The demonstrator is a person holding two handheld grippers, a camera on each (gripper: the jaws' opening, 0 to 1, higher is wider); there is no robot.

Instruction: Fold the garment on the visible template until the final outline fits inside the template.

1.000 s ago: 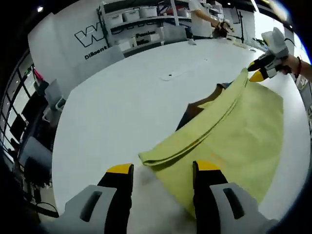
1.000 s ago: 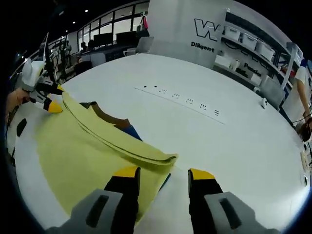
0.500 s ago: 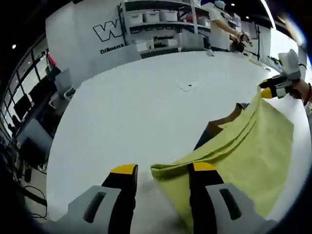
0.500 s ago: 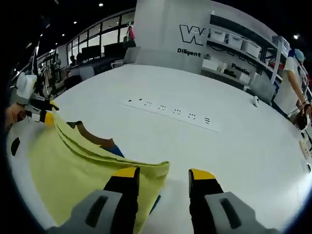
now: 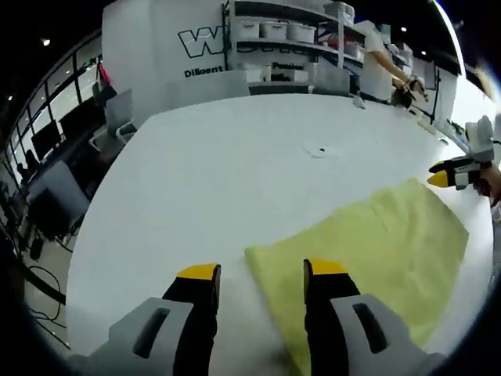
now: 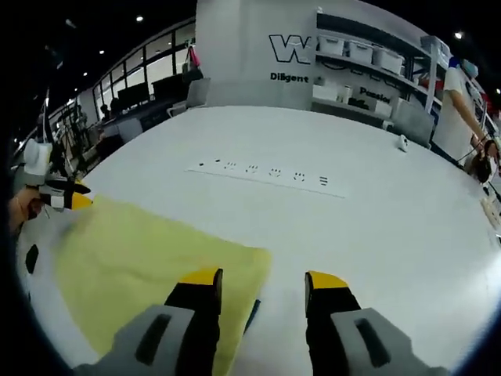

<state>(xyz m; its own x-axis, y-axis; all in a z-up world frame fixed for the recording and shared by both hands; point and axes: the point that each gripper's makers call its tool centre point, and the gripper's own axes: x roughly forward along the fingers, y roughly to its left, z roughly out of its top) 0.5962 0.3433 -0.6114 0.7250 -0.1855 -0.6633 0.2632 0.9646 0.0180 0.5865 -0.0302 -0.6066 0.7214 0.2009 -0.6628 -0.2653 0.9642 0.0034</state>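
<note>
The yellow cloth point(image 5: 368, 243) is lying flat on the white table point(image 5: 227, 172), folded over, w/ one corner by each gripper. Left gripper point(image 5: 258, 274) is hanging over its corner, jaws spread, pinching nothing. Right gripper point(image 6: 262, 282) is doing the same, jaws apart & empty. A bit of blue point(image 6: 252, 313) is peeking out under the cloth edge, prob the template. Risk: if the grippers are grabbing just the top layer next, the fold may be sliding crooked & the cloth may be sticking out past the template.
</note>
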